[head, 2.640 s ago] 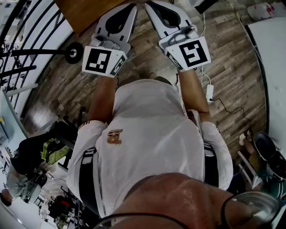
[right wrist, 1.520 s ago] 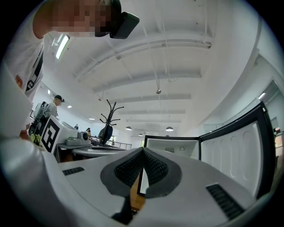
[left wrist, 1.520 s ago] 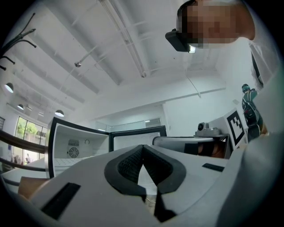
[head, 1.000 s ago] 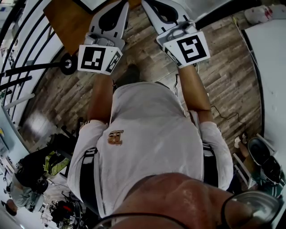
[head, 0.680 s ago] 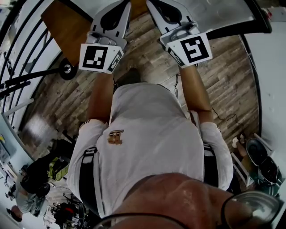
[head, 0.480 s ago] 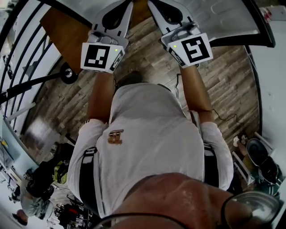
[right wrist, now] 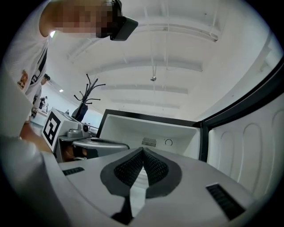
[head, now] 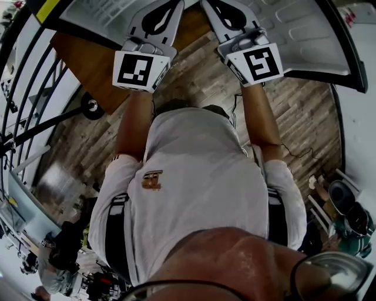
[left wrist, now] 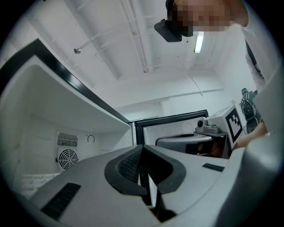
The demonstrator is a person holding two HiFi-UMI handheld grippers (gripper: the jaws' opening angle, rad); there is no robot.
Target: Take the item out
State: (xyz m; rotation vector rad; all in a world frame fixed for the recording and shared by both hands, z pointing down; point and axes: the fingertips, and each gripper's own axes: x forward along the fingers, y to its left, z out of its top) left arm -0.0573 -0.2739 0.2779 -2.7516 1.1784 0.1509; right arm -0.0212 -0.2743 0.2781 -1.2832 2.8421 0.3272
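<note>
No item to take out shows in any view. My left gripper [head: 171, 6] and right gripper [head: 210, 4] are held side by side in front of me, both shut with nothing between the jaws. In the left gripper view the left gripper [left wrist: 142, 149] points into an open white fridge compartment [left wrist: 53, 133] with a round fan grille [left wrist: 67, 158]. In the right gripper view the right gripper [right wrist: 143, 151] faces the same white compartment [right wrist: 151, 131], which has a small vent [right wrist: 149, 142] and a dial [right wrist: 168, 142] on its back wall. The shelves that show look bare.
The fridge's open door [head: 305, 41], white and moulded inside with a black rim, stands at my right. A brown wooden panel [head: 88, 56] lies under my left gripper. A black stand's foot [head: 90, 106] rests on the plank floor. Shoes and cables lie at lower right.
I have moved forward over the floor. The fridge door and white interior have come into view at the top, and the wooden panel has slid nearer. Both grippers stay shut.
</note>
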